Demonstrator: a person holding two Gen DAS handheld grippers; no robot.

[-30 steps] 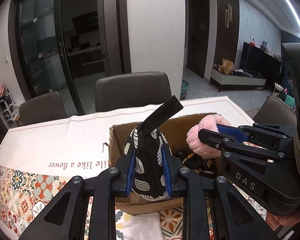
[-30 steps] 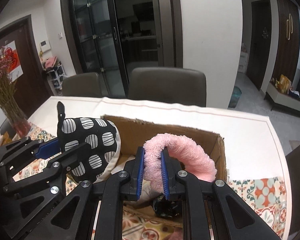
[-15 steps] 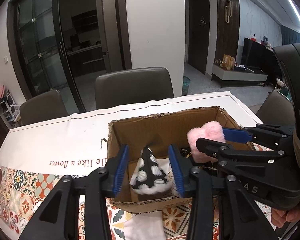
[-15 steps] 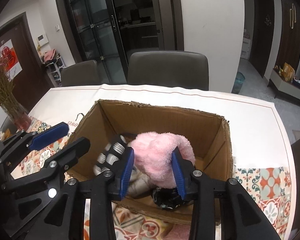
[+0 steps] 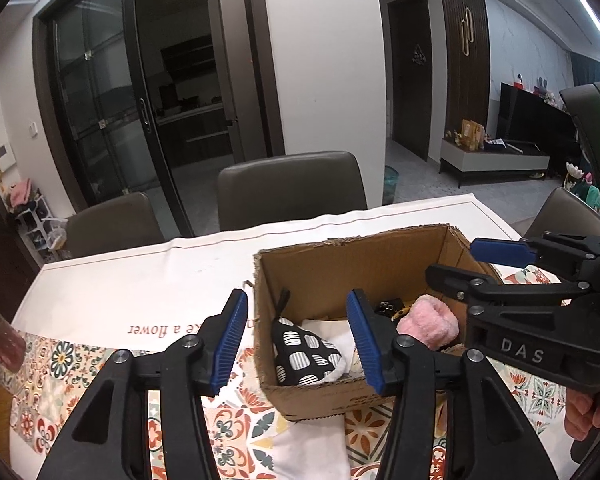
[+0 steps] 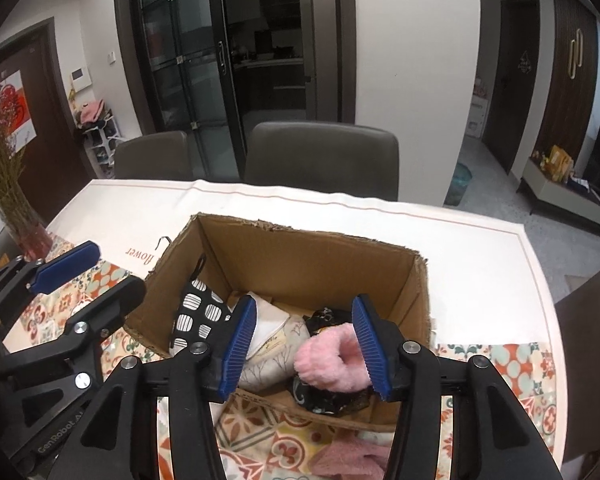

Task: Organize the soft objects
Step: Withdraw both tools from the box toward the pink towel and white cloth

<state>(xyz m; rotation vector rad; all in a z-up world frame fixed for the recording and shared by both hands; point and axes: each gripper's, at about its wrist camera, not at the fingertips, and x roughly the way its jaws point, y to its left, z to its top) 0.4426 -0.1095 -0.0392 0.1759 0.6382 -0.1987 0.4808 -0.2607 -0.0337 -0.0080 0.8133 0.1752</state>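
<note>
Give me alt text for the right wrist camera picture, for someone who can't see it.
The open right gripper hovers above a cardboard box on a table, where a pink fluffy slipper and a black-and-white spotted mitt lie. The open left gripper is to the left.

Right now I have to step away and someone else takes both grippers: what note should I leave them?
Left gripper: open, empty, above the near left part of the box.
Right gripper: open, empty, above the near right part of the box.
In the box: spotted mitt by the left wall, pink slipper at the near right, on top of pale and dark fabric items.
Done: mitt and slipper are in the box, clear of both grippers.
Left: another pink fuzzy piece and a white cloth lie on the table in front of the box; probably pick those up next.
</note>
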